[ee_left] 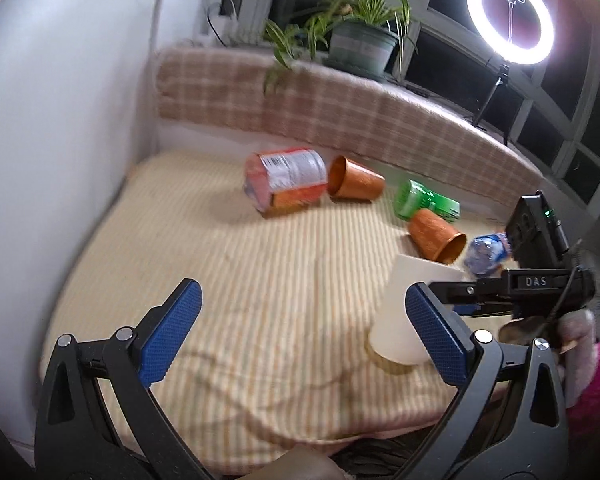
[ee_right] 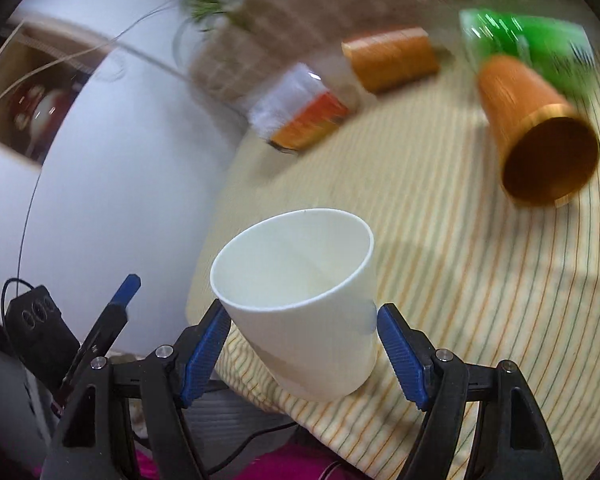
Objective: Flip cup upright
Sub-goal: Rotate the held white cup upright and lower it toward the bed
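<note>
We had the white cup [ee_right: 300, 300] between the fingers of our right gripper [ee_right: 302, 344] — both blue pads against its sides, so it looked clamped — its mouth tipped up and away from us, its long axis leaning rather than standing plumb. Its base hung at the near edge of the striped cloth [ee_right: 480, 320]; whether it touched we could not tell. Our left gripper [ee_left: 300, 336] stood wide open and empty, just beside the cup [ee_left: 404, 316] on its left. Setting the cup down seemed to turn on squaring that lean. The left view alone showed the bottle [ee_left: 486, 252]; the right view alone showed the cup's empty inside. Two orange cups [ee_left: 354, 184] lay toppled beyond.
</note>
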Tool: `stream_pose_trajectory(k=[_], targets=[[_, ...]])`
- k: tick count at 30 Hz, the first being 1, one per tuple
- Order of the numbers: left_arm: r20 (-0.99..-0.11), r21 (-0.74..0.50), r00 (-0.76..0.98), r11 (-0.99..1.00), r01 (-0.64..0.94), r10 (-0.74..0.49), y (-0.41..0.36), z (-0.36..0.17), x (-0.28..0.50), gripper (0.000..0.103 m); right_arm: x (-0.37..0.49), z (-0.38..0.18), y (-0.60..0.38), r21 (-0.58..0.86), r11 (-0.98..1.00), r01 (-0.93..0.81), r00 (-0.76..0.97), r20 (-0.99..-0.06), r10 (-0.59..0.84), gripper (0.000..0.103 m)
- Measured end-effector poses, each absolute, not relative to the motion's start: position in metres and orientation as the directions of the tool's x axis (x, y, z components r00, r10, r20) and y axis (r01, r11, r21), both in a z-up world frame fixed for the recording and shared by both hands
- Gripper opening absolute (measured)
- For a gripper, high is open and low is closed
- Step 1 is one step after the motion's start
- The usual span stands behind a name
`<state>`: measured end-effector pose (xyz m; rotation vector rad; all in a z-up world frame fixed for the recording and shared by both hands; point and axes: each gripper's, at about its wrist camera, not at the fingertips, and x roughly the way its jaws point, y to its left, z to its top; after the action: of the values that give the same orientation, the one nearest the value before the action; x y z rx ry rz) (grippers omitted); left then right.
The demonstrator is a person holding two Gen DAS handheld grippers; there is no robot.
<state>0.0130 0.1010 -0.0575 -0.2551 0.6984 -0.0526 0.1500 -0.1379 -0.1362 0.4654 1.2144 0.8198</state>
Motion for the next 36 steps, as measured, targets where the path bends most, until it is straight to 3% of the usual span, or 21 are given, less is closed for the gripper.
stream_pose_trajectory(k=[12,15,18,25,36], targets=[[-0.666,-0.344,0.708,0.939,-0.01,-0.236,0.095,-0.069,0.037,0.103,0.169,-0.146,-0.133,0.702,0.662,-0.263,0.168,-0.642,0.748,0.077],[-0.668,-0.377,0.695,0.926,-0.008,-0.265,0.095,-0.07,0.043,0.103,0.167,-0.142,-0.135,0.696,0.661,-0.279,0.182,-0.638,0.748,0.081],[-0.673,-0.4,0.676,0.917,0.008,-0.299,0.09,-0.071,0.054,0.098,0.154,-0.13,-0.143,0.65,0.687,-0.324,0.246,-0.644,0.725,0.084],[-0.69,-0.502,0.581,0.863,0.046,-0.433,0.077,-0.078,0.092,0.097,0.1,-0.102,-0.179,0.484,0.79,-0.376,0.446,-0.653,0.612,0.086],[-0.738,-0.589,0.396,0.808,0.02,-0.547,0.049,-0.112,0.154,0.09,0.036,-0.09,-0.235,0.359,0.892,-0.274,0.615,-0.647,0.45,0.087]])
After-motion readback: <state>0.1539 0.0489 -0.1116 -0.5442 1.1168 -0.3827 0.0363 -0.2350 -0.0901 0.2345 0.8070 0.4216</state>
